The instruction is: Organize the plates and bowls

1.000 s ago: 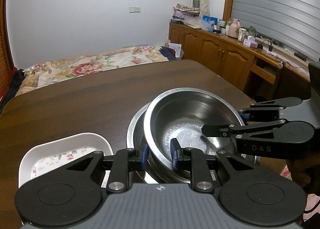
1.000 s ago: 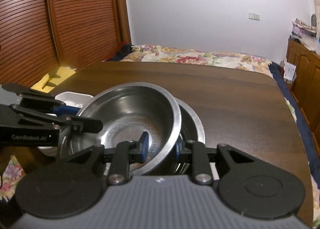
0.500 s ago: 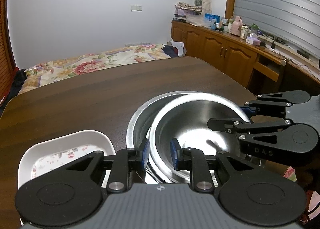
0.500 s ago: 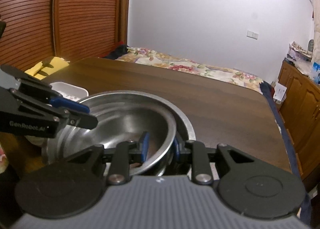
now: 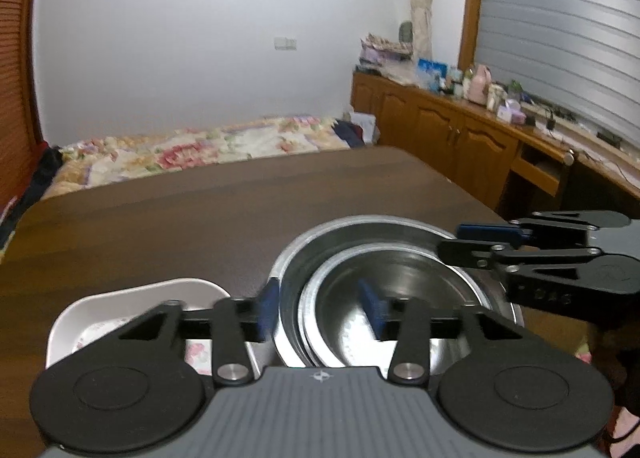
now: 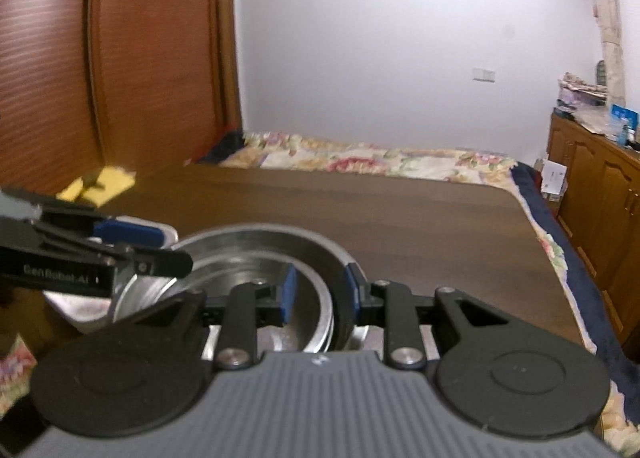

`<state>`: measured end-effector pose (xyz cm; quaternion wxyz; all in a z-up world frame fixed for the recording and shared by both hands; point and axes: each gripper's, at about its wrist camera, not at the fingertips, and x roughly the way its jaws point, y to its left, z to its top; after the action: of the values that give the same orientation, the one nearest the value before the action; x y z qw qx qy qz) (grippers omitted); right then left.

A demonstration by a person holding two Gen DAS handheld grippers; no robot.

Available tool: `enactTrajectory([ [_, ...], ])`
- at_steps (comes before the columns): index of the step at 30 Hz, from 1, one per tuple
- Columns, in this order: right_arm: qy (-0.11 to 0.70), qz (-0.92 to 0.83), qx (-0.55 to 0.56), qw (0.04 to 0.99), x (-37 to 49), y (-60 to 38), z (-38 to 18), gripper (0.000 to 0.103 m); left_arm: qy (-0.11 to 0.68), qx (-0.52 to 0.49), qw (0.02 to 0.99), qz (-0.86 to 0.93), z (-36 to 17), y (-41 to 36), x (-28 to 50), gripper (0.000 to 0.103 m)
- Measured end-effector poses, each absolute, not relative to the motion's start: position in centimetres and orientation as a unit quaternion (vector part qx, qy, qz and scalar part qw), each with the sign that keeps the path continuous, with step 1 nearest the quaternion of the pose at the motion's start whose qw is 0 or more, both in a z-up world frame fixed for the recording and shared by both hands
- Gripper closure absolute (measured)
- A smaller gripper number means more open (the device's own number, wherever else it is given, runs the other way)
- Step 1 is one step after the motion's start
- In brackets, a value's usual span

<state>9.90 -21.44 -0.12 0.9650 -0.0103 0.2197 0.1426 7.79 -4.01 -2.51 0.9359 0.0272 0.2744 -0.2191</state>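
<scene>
A small steel bowl sits nested inside a larger steel bowl on the dark wooden table. My left gripper is open, its blue pads wide apart astride the near rims of both bowls. My right gripper is shut on the small bowl's rim, one pad inside it and the other by the large bowl's wall. Each gripper shows in the other's view: the right gripper at the bowls' right edge, the left gripper at their left. Both views are blurred.
A white dish with a flower pattern lies just left of the bowls, partly behind my left fingers. The table stretches bare to its far edge. Beyond it are a bed and wooden cabinets along the right wall.
The small bowl came down from a tilted, lifted pose and now rests level inside the large bowl. My left gripper has opened and let go of its rim. The right gripper's gap looks unchanged.
</scene>
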Motion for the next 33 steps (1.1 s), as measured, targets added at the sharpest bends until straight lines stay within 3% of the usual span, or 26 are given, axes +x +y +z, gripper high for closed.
enactTrajectory([
  [2,0.208,0.137,-0.003,0.968,9.7,-21.7,-0.2,0.064,0.262,0.026,0.942,-0.210,-2.5,-3.9,7.5,0.037],
  [7,0.182,0.119,-0.009,0.976,9.8,-22.2,-1.1,0.022,0.237,0.013,0.952,-0.193,-2.7,-3.6,6.9,0.014],
  [11,0.169,0.108,-0.017,0.980,9.9,-22.3,-2.3,0.006,0.222,0.011,0.960,-0.172,-3.3,-3.9,6.6,0.007],
  [15,0.166,0.117,0.009,0.979,10.2,-22.8,-3.3,0.000,0.211,0.013,0.964,-0.162,-3.9,-4.1,6.1,0.007],
  [33,0.182,0.119,0.056,0.974,10.0,-22.5,-4.0,0.000,0.239,0.008,0.956,-0.169,-5.3,-4.3,5.8,0.011],
])
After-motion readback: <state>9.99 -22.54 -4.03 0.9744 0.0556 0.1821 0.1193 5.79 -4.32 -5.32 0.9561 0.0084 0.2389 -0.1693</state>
